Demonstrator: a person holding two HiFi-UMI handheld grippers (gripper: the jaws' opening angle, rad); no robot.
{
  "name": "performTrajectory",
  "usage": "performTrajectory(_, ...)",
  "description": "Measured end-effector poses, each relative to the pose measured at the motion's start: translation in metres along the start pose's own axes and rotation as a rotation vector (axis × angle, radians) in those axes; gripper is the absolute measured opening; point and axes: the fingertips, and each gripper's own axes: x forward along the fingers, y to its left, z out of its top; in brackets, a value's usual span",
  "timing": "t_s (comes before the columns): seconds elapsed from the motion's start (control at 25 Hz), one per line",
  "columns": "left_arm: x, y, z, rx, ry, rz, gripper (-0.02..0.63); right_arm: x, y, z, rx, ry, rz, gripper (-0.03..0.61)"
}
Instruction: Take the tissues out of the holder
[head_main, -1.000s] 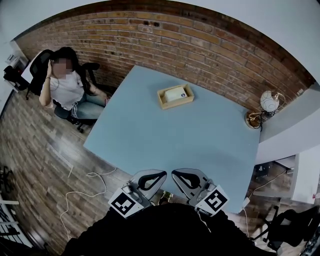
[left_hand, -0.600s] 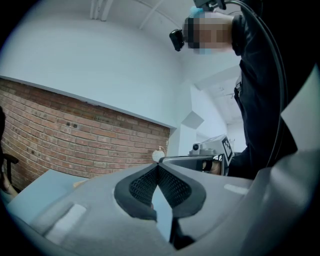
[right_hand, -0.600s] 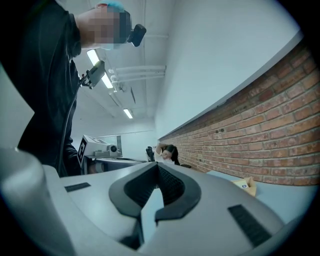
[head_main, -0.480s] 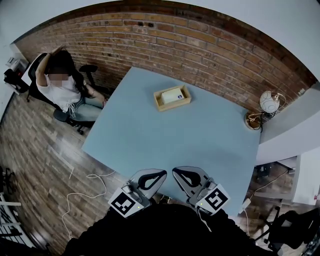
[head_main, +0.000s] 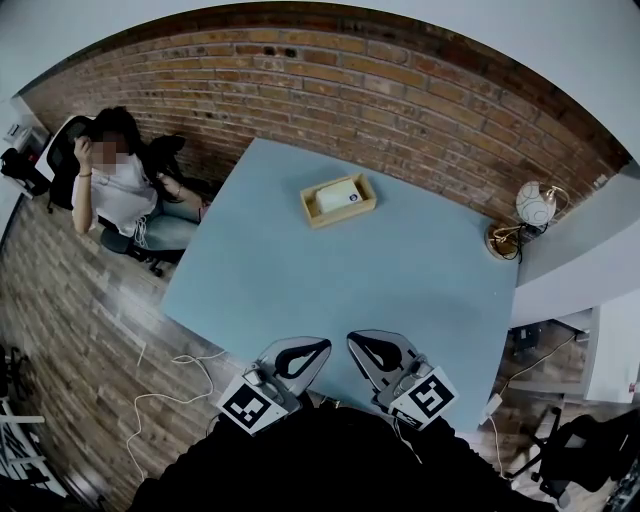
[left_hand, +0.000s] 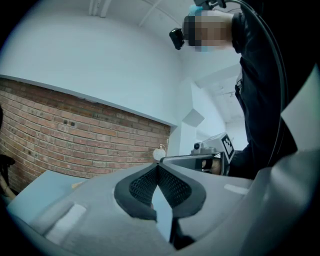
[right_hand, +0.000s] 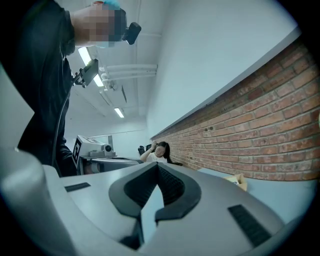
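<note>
Nothing of the task is done yet. The white pack of tissues (head_main: 337, 194) lies inside the wooden holder (head_main: 312, 215), which stands on the blue counter (head_main: 330, 290). The left hand-held gripper (head_main: 303, 357) and the right hand-held gripper (head_main: 378, 352) hang well short of the holder, on its near side. Each has its jaws pressed together on nothing. The reach, the grasp and the lift out all remain. A small dark mark on the pack is too small to read.
</note>
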Motion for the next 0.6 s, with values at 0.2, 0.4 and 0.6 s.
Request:
performTrajectory(0.2,0.003,0.025,-0.002,-0.005,-0.010,-0.034,-0.006,0.021,-0.014,-0.007,0.008,0.020,-0.047,0.005)
performTrajectory(0.4,0.008,0.055,-0.002,-0.012,-0.008,-0.079,-0.006,0.043,-0.032,-0.014,0.044,0.037,-0.108,0.005)
performTrajectory(0.6,0.015,0.086,-0.004,-0.018,-0.004,-0.118,-0.006,0.066,-0.052,-0.017,0.052,0.058,-0.157,0.005)
